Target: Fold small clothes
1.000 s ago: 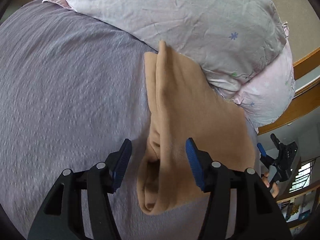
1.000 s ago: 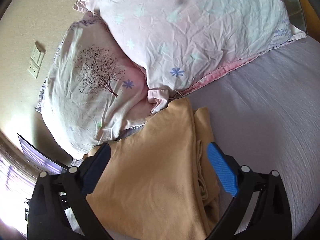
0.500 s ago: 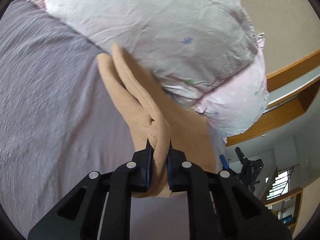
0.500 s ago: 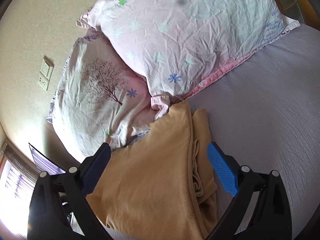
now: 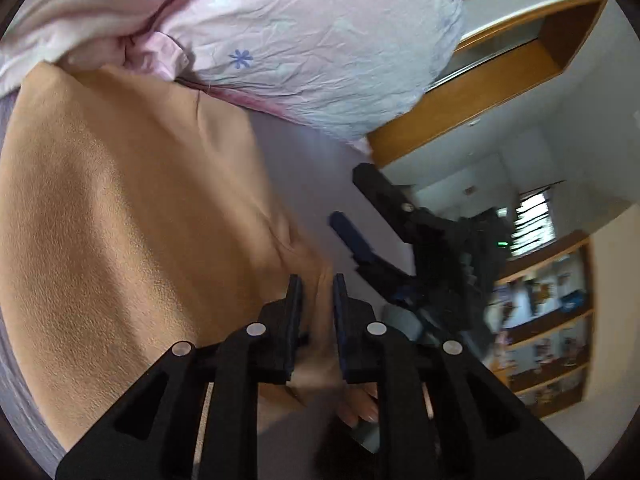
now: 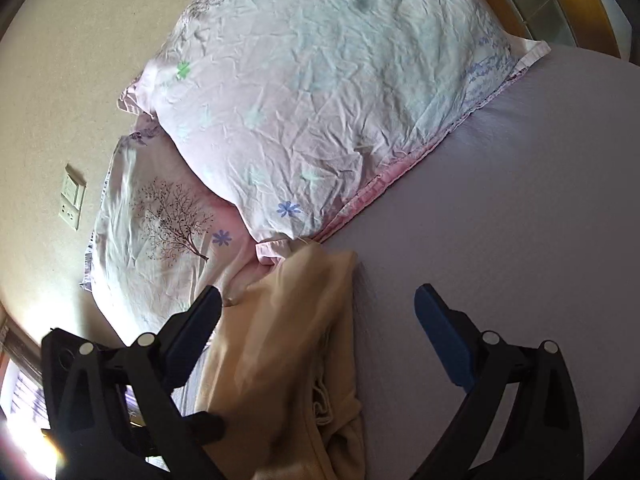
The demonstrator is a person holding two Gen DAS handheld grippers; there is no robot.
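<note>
Two views were examined, left wrist first.

Left wrist view: the left gripper (image 5: 316,292) has its fingers closed on an edge of the soft tan knit garment (image 5: 132,216), a pinch of cloth showing between them. The garment spreads away to the left over the lilac bed sheet (image 5: 316,164), its far edge lying against the pale pink floral pillow (image 5: 320,52). The right gripper (image 5: 360,216) appears beyond, blurred, over bare sheet just beside the garment's edge.

Right wrist view: the right gripper (image 6: 320,316) has its fingers wide apart, holding nothing. The garment lies below and between them, nearer the left-hand finger, with layered edges visible along its right side, so at least one fold appears to be in place. Its top corner touches the floral pillow. A second pillow with a printed tree (image 6: 160,220) lies to the left, under a wall switch plate (image 6: 72,196).

Assessment: folding is partly done. The garment is doubled but loose and uneven. In my judgement a further fold and a squaring of edges remain.
</note>
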